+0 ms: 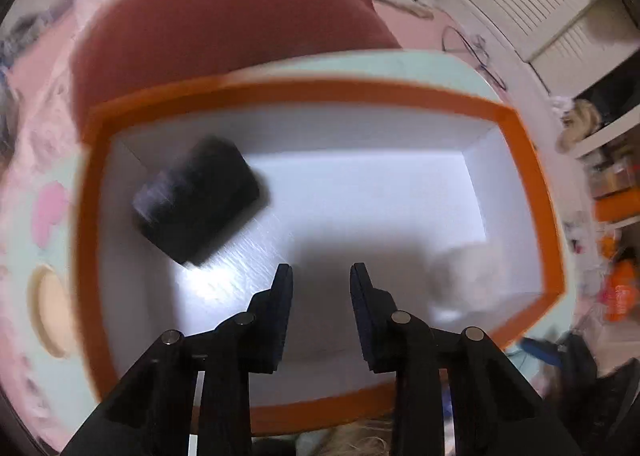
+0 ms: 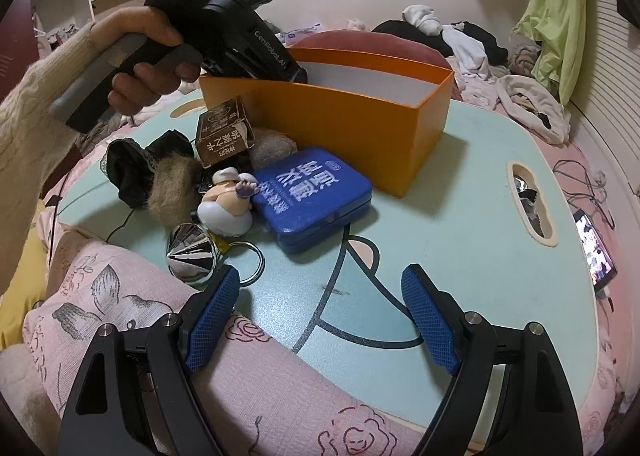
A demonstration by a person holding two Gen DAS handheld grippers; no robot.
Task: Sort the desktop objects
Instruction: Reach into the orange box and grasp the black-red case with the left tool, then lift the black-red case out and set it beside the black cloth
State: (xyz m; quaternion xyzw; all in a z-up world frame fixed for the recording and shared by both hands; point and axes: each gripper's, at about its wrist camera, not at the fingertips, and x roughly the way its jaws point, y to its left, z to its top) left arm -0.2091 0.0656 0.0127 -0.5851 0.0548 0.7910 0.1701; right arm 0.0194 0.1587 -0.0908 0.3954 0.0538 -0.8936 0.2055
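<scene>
Left wrist view looks steeply down, close, into orange-walled white-lined cardboard box (image 1: 532, 183); right wrist view faces it obliquely from farther back; both share box (image 2: 360, 127).

Left view motion-blurred with floor glare; right view sharp, evenly lit.
</scene>
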